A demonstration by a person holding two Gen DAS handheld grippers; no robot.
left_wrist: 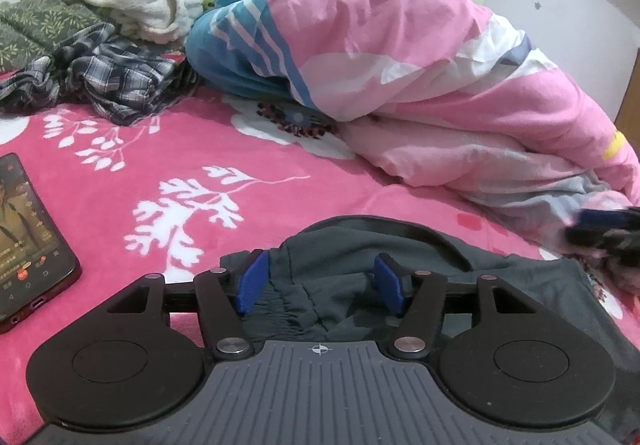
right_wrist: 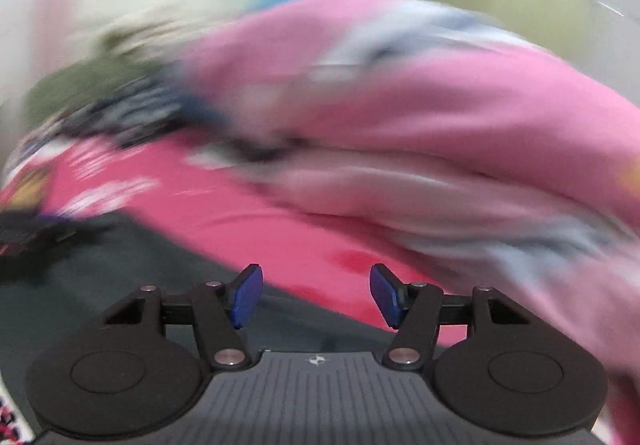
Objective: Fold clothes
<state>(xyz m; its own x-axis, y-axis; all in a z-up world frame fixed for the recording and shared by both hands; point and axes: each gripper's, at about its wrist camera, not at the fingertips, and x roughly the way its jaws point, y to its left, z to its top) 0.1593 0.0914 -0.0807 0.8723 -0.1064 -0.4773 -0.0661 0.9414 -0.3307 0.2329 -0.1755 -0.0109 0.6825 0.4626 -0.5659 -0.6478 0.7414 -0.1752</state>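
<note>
**Garment position relative to both grippers**

The dark grey garment [left_wrist: 400, 269] lies flat on the bed [left_wrist: 200, 149], directly beneath and ahead of my left gripper [left_wrist: 320, 287]. Its elastic waistband sits between the blue pads [left_wrist: 252, 281]; the pads stand apart and do not press the cloth, so this gripper is open. The garment's long axis runs across the left view, from my left gripper toward the right edge.

My right gripper [right_wrist: 316, 295] is also open, with nothing between its pads. It sits at the garment's right-hand edge, over the boundary between grey cloth [right_wrist: 120, 265] and pink bed cover. I judge the left gripper nearer to a usable grip point, the waistband.

The left view is sharp and shows a phone [left_wrist: 28, 241], a plaid garment [left_wrist: 108, 81] and a pink quilt [left_wrist: 440, 85]. The right view is heavily blurred; it adds only the garment's far edge.
</note>
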